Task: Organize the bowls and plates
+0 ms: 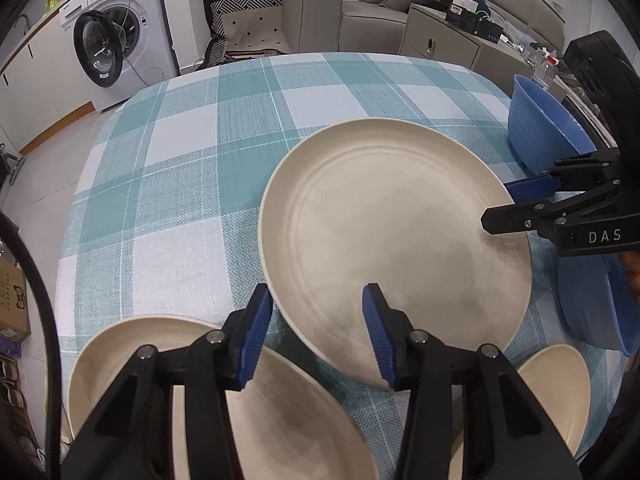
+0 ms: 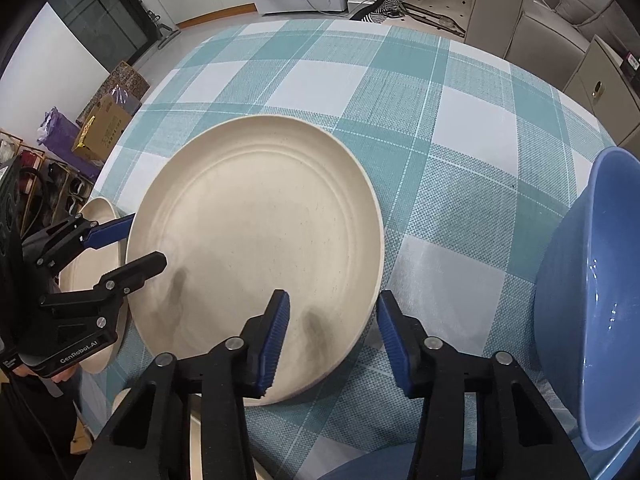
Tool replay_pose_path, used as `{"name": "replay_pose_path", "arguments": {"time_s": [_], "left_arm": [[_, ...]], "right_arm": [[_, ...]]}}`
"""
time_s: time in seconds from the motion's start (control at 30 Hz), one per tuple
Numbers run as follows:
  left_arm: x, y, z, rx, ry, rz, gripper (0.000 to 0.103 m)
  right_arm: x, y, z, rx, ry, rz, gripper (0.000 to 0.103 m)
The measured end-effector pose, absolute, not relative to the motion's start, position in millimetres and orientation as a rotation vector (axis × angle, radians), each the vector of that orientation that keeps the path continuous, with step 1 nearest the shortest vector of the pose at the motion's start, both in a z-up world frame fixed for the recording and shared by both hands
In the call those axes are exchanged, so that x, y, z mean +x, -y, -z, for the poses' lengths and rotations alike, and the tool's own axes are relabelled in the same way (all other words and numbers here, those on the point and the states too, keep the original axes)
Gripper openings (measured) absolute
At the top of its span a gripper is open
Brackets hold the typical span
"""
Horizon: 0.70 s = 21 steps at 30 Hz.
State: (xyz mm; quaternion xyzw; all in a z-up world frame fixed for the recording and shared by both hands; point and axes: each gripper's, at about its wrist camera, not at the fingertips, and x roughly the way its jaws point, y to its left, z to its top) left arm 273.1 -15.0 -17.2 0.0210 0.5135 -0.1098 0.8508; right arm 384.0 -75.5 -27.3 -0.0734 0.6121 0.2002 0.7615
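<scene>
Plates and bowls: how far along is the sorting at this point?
Nothing looks stacked yet. The large cream plate lies flat on the checked tablecloth, with the left gripper and right gripper both open at its rim. Other cream plates and the blue bowl lie separately, still to be grouped.

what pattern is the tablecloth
Teal and white plaid tablecloth, showing best in the right wrist view.
</scene>
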Motion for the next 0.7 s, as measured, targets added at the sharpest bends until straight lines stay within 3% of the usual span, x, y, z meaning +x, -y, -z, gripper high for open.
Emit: {"name": "replay_pose_path", "arguments": {"time_s": [0.4,0.7], "left_arm": [[278.2,22.2,22.9,0.086,-1.099,0.219,0.045],[276.3,26.1,24.4,0.098,-1.084,0.218,0.036]], "right_arm": [[384.0,76.0,28.3,-0.197,-1.297,-0.408,0.034],[382.3,80.7,24.5,-0.218,-1.248,-0.381,0.033]]}}
